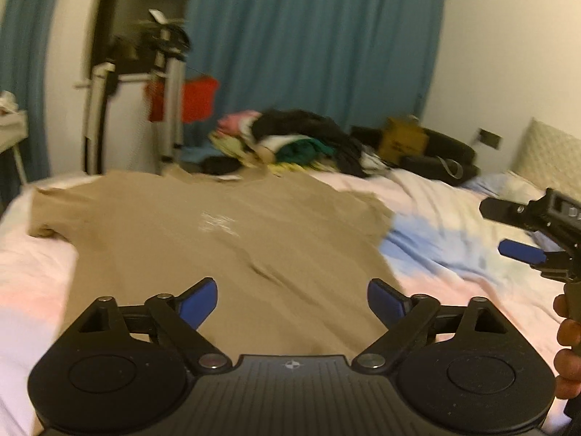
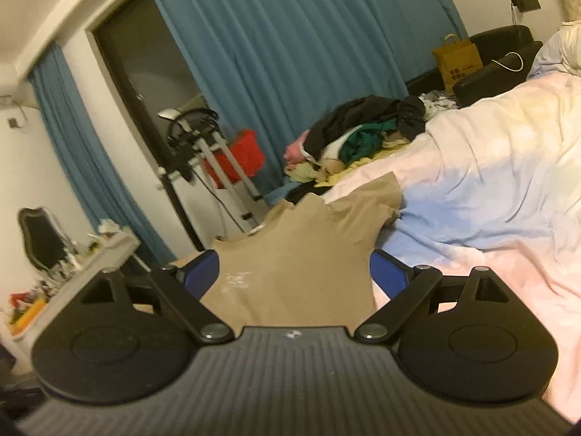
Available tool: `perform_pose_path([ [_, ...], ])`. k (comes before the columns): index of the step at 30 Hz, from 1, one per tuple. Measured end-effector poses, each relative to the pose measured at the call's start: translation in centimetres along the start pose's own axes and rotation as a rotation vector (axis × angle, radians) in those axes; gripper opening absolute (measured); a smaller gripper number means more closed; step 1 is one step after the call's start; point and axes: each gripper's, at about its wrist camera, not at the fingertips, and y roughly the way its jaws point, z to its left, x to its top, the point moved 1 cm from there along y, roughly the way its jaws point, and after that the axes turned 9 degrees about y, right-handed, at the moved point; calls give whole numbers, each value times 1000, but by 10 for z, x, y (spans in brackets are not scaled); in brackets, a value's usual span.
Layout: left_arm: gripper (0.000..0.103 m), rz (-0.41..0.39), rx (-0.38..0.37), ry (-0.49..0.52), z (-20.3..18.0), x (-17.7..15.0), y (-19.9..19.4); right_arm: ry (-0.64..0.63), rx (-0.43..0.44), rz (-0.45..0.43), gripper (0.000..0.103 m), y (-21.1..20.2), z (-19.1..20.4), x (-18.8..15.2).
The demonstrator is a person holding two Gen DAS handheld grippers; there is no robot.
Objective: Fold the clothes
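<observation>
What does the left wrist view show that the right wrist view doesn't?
Only the left wrist view shows the right gripper from the side, plus the tan T-shirt's left sleeve. Only the right wrist view shows the dressing table with its mirror. Both share the T-shirt spread flat on the bed, the pile of clothes behind it, the blue curtain, and open, empty jaws on the left gripper.

T-shirt [image 1: 203,239]: I see matt tan cloth.
Bedsheet [image 1: 446,218]: soft, creased cloth.
Left gripper [image 1: 292,299]: matt black plastic, blue pads.
</observation>
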Motion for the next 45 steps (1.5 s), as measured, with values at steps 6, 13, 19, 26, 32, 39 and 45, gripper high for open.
perform_pose_path([
  [6,96,23,16,-105,35,-14,9,200,-3,-12,91,78,-39,21],
  [13,96,50,23,-194,60,-28,28,459,50,27,93,178,-119,19],
  [19,96,47,25,-233,66,-32,57,587,80,2,86,239,-151,14],
  [26,96,35,8,-293,73,-35,77,636,169,-44,76,284,-147,19],
  [32,96,34,7,-314,71,-33,85,639,44,-91,39,307,-150,34],
  [39,96,67,59,-300,75,-25,84,503,-64,-122,5,294,-144,65],
  [45,96,97,209,-276,105,-7,68,238,-154,-190,5,269,-102,99],
])
